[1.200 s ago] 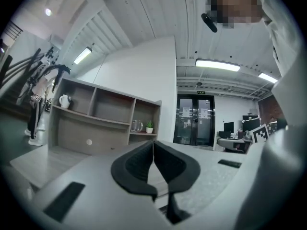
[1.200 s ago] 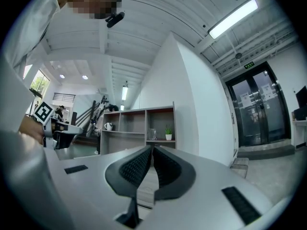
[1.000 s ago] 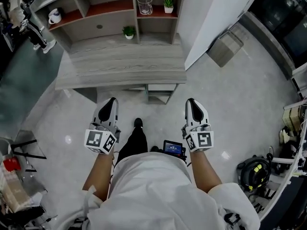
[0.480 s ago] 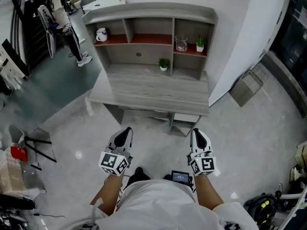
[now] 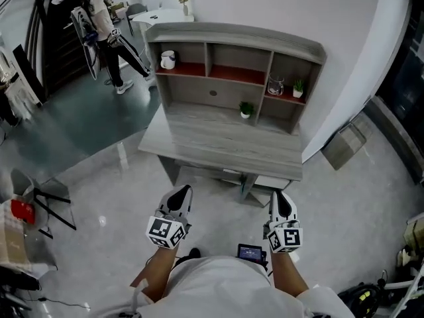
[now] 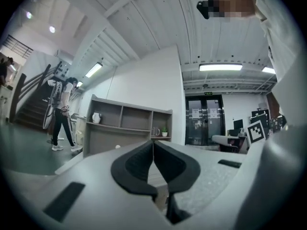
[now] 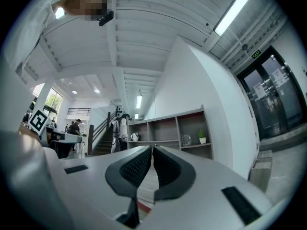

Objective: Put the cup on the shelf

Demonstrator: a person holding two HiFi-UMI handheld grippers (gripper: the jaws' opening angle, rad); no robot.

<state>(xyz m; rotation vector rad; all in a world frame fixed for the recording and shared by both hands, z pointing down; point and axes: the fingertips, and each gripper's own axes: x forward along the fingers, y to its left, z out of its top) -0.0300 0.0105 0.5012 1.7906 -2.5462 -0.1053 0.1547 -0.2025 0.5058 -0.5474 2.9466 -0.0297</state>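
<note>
While forearms (image 5: 156,273) reach fwd, L gripper (image 5: 183,191) clenched empty, R gripper (image 5: 281,195) likewise, both short of desk (image 5: 218,144).

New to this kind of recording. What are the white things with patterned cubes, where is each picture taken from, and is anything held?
No robot: a person holds a white two-jaw tool in each hand, the left gripper and right gripper; the cubes are part of them. The top-down picture is from a camera on the person's head; the other two are from cameras riding on each gripper, looking along its jaws. Both pairs of jaws are together with nothing between, so nothing is held. Ahead stands a grey wooden desk with a shelf unit on top. A small green potted plant stands on the desk. The shelf's left compartment holds a white mug; the right, a clear glass cup with a handle beside a second small plant.
</note>
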